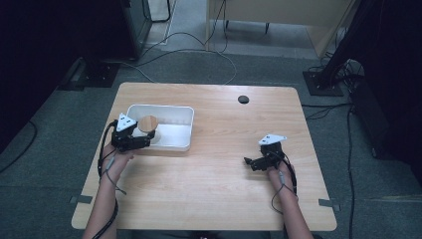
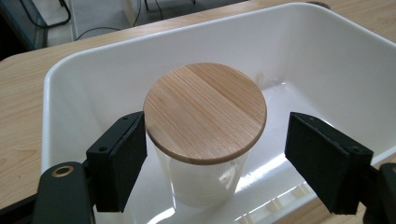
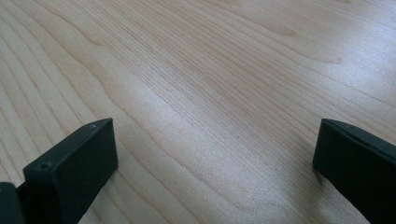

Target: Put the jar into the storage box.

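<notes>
I see the glass jar [image 2: 204, 179] with its round wooden lid [image 2: 205, 112] standing upright inside the white bin [image 2: 327, 56], at the bin's near left end, its long axis running straight up from the bin floor and the lid facing up. It sits between the jaws of my left gripper [image 2: 215, 161]: one pad lies right against the rim of the lid and the glass beneath it, while the other stands clear with a gap to the jar, so that claw is released, not pressing. From above, the left gripper [image 1: 130, 135] reaches over the bin's near wall. The bin rests on the left half of the wooden table [image 1: 224, 199]. My right gripper [image 1: 263, 157] hangs well apart over bare tabletop, jaws spread wide with nothing between them.
</notes>
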A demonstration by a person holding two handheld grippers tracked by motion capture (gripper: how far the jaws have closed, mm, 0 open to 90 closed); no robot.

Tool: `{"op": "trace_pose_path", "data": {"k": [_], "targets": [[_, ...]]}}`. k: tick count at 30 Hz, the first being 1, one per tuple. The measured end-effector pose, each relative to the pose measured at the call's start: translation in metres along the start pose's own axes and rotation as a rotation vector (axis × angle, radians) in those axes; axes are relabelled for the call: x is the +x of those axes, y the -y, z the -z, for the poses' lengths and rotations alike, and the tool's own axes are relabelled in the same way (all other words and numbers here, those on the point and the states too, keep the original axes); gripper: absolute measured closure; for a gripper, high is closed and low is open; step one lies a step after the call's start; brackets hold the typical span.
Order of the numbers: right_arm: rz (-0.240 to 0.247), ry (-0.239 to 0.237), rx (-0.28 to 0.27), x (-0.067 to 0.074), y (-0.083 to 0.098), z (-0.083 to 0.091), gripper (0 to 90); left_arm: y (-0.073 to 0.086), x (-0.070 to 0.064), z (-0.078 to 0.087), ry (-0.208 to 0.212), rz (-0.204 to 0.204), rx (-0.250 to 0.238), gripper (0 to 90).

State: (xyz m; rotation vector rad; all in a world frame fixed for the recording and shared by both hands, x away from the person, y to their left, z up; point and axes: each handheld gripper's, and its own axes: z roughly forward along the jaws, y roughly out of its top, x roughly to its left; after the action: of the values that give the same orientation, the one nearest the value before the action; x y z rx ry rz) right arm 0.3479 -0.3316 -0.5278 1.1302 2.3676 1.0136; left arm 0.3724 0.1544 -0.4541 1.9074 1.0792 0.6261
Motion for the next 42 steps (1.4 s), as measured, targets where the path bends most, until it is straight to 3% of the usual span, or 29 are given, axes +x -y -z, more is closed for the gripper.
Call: {"op": "trace_pose_path", "data": {"k": [4, 5, 17, 18, 27, 29, 32, 33, 42], "targets": [[0.0, 0.0, 0.0, 0.0, 0.0, 0.0, 0.0, 0.0, 0.0, 0.003, 0.003, -0.01, 0.0, 21.3], [0.0, 0.0, 0.0, 0.0, 0.0, 0.0, 0.0, -0.001, -0.001, 0.008, 0.028, -0.017, 0.004, 21.3], [0.0, 0.0, 0.0, 0.0, 0.0, 0.0, 0.0, 0.001, 0.005, 0.022, 0.035, -0.047, 0.025, 21.2], [0.0, 0.0, 0.0, 0.0, 0.0, 0.0, 0.0, 0.003, 0.009, 0.029, 0.032, -0.064, 0.025, 21.2], [0.0, 0.0, 0.0, 0.0, 0.0, 0.0, 0.0, 0.007, 0.014, 0.036, 0.046, -0.07, 0.027, 21.2], [0.0, 0.0, 0.0, 0.0, 0.0, 0.0, 0.0, 0.01, 0.015, 0.038, 0.061, -0.102, 0.034, 21.2], [0.0, 0.0, 0.0, 0.0, 0.0, 0.0, 0.0, 0.01, 0.015, 0.039, 0.063, -0.109, 0.036, 21.2], [0.0, 0.0, 0.0, 0.0, 0.0, 0.0, 0.0, 0.012, 0.014, 0.041, 0.055, -0.133, 0.045, 21.2], [-0.001, 0.001, 0.0, 0.0, 0.0, 0.0, 0.0, 0.018, 0.018, 0.045, 0.064, -0.16, 0.046, 21.2]]}}
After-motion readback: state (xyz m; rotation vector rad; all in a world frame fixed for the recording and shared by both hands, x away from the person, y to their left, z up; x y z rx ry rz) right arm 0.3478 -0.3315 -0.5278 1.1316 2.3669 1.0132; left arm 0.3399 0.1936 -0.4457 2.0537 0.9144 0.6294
